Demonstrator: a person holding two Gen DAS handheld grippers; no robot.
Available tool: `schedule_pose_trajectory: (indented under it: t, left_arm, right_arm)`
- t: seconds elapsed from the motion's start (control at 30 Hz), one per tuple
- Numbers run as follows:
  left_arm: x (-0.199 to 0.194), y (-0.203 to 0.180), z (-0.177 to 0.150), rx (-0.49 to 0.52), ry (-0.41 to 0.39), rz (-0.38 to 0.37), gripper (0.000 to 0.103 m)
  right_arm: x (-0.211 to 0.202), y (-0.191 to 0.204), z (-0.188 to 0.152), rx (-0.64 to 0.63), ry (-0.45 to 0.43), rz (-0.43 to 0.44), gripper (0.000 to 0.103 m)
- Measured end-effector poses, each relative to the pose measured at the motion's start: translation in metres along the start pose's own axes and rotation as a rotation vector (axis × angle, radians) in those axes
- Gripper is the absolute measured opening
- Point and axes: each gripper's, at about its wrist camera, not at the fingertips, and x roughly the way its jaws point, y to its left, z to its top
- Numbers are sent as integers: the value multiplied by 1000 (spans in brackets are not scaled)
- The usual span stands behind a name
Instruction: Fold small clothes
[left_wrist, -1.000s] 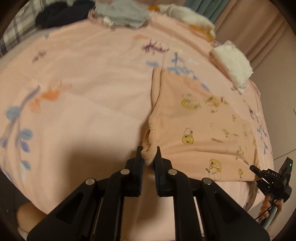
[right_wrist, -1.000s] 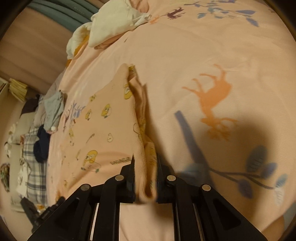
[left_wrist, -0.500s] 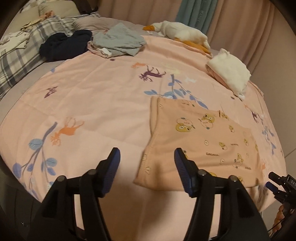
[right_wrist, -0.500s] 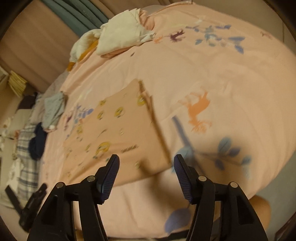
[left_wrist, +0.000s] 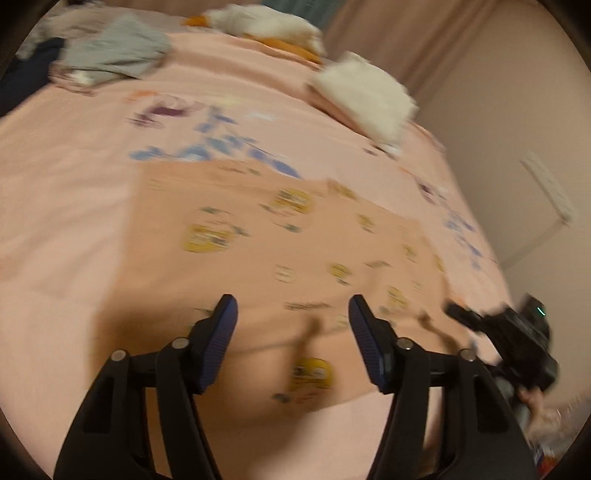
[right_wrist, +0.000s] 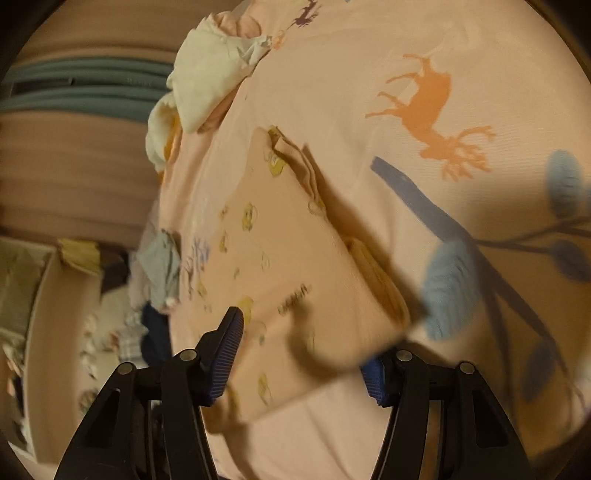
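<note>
A peach garment with yellow cartoon prints (left_wrist: 295, 251) lies folded flat on the pink bedsheet (left_wrist: 74, 192). My left gripper (left_wrist: 291, 314) hovers over its near edge, blurred with motion. Its jaws are closing, with nothing pinched between them and only cloth lying below. In the right wrist view the garment (right_wrist: 280, 258) runs away from me, its thick folded edge on the right. My right gripper (right_wrist: 301, 332) stands open at the garment's near corner. That corner sits between the jaws and hides the right fingertip. The pads do not press on it.
A folded white cloth (left_wrist: 365, 99), a grey garment (left_wrist: 114, 55), dark clothing (left_wrist: 22, 74) and a white and orange plush (left_wrist: 266, 22) lie at the bed's far side. The bed's edge and a beige wall (left_wrist: 498, 110) are on the right. Curtains (right_wrist: 74, 85) hang behind.
Both grippers were shut on the garment's edges, then opened and let go. The garment now lies flat. My left gripper has swung right over it; the right has rolled and come closer to the corner.
</note>
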Motion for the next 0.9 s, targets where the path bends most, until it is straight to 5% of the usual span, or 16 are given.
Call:
schedule_pose_trajectory:
  t: [0.07,0.13,0.23,0.5,0.67,0.9]
  left_arm:
    - [11,3,-4,-17,43,-66,60]
    - [20,8,-8,-40,81,-118,60]
    - [25,14,-15,-16,75,-117,55]
    - [15,30,-16,-45,77,-147,55]
    - [-9,45,-18,-143,90,-119,72]
    - [-10,43,-30,-97,42,-24,69]
  right_arm:
    - [2,1,3,10,-35,1,53]
    - [4,5,3,-9,-65,-28,35]
    - [12,7,4,-39,-79,-106,13]
    - [8,9,2,-97,-110,-156,11]
    - [2,2,1,-65,-88,-136,11]
    - [5,11,-3,-115,-124,-177,11]
